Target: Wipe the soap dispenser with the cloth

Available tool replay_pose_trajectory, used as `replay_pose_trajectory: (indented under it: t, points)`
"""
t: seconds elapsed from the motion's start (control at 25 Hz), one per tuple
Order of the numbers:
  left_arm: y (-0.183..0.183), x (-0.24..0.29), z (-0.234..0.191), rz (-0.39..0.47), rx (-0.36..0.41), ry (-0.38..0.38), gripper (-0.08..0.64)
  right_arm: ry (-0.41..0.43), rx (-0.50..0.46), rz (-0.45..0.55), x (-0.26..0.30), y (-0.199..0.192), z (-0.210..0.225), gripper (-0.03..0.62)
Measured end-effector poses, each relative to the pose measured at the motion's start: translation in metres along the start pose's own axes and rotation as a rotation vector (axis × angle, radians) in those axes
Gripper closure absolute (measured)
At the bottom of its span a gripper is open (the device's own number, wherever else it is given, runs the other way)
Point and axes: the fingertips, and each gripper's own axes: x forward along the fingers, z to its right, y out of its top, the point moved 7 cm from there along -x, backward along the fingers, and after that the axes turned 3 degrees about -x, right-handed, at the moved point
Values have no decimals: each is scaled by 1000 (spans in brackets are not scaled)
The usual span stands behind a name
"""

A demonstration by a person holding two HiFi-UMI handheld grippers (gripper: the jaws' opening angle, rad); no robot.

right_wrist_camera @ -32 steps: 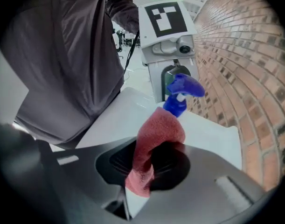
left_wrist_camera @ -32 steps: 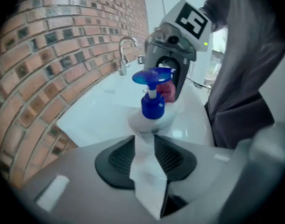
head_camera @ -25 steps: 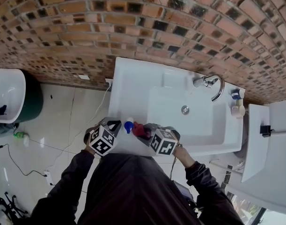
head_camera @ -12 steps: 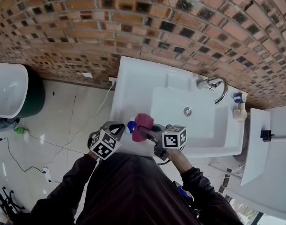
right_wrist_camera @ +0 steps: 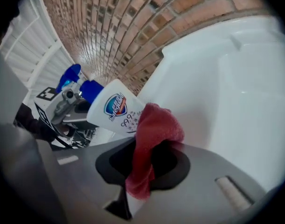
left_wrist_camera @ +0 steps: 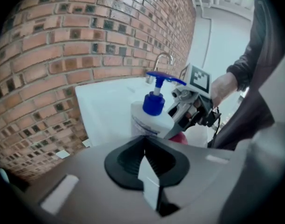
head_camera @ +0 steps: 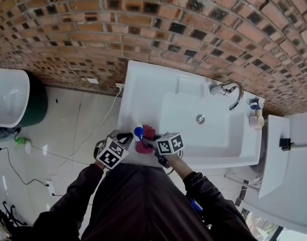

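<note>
A white soap dispenser (head_camera: 137,133) with a blue pump stands on the near left corner of the white sink (head_camera: 143,94). My right gripper (head_camera: 149,143) is shut on a red cloth (head_camera: 144,139), and the cloth lies against the bottle's side. In the right gripper view the cloth (right_wrist_camera: 154,134) bunches out of the jaws and touches the labelled bottle (right_wrist_camera: 115,111). My left gripper (head_camera: 127,137) is on the bottle's left. Its jaws are shut with nothing between them, and the dispenser (left_wrist_camera: 151,115) stands just beyond their tips. The right gripper (left_wrist_camera: 191,108) shows behind the bottle there.
A brick wall (head_camera: 153,24) runs behind the sink. The faucet (head_camera: 228,90) and small items (head_camera: 253,112) sit at the sink's far right. Another white basin (head_camera: 7,99) is at the left over tiled floor with cables (head_camera: 22,179). A white fixture (head_camera: 289,154) stands at the right.
The right gripper has rolled and come down with the cloth from beside the pump head to the bottle's side. The left gripper has barely moved.
</note>
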Motion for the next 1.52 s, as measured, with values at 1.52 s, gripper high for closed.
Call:
replay_pose_trajectory:
  t: [1.52]
  points:
    - [12,-100,27,424,-160,-188,560,-137,-592,168,-114,35,-130,528]
